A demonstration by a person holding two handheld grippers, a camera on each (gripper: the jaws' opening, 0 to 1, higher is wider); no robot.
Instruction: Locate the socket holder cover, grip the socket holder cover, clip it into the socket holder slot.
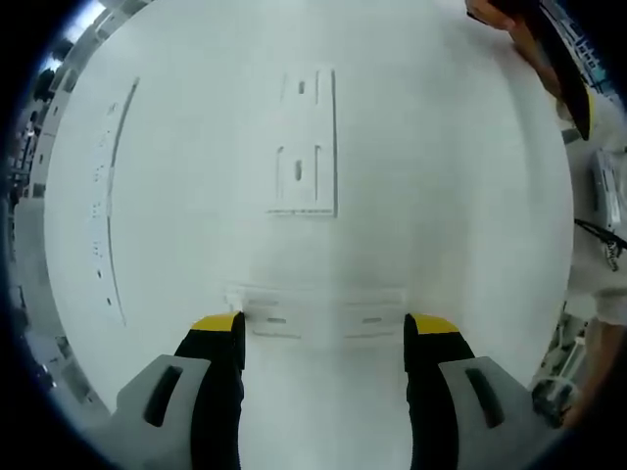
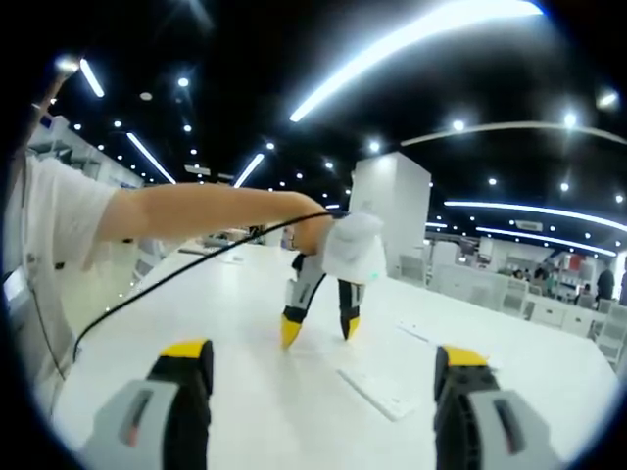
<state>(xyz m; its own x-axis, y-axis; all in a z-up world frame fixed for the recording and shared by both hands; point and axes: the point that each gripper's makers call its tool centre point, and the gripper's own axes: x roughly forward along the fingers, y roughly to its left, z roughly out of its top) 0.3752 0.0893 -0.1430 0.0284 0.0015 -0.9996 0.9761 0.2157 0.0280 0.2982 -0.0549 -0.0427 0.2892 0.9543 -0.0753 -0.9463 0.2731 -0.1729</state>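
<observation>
The socket holder cover, a low white strip, was seen in the left gripper view lying flat on the white table, crosswise just ahead of the left gripper. That gripper's jaws were spread wide, one yellow tip near each end of the strip; whether the tips touched it could not be told. Nothing was gripped.

Toward 12 o'clock from the cover, well apart from it, a flat white socket holder with two slotted sections was laid on the table. A long thin white rail was placed toward 9 o'clock, near the table's curved edge. Three white parts were counted in all. Between them the surface was bare on every side, and free room was left toward 3 o'clock.

In the right gripper view the right gripper was held wide and empty above the table, its view level across the room. At 12 o'clock from it the left gripper was seen pointing down at the table, carried on a person's arm, with a flat white part lying just below it.
</observation>
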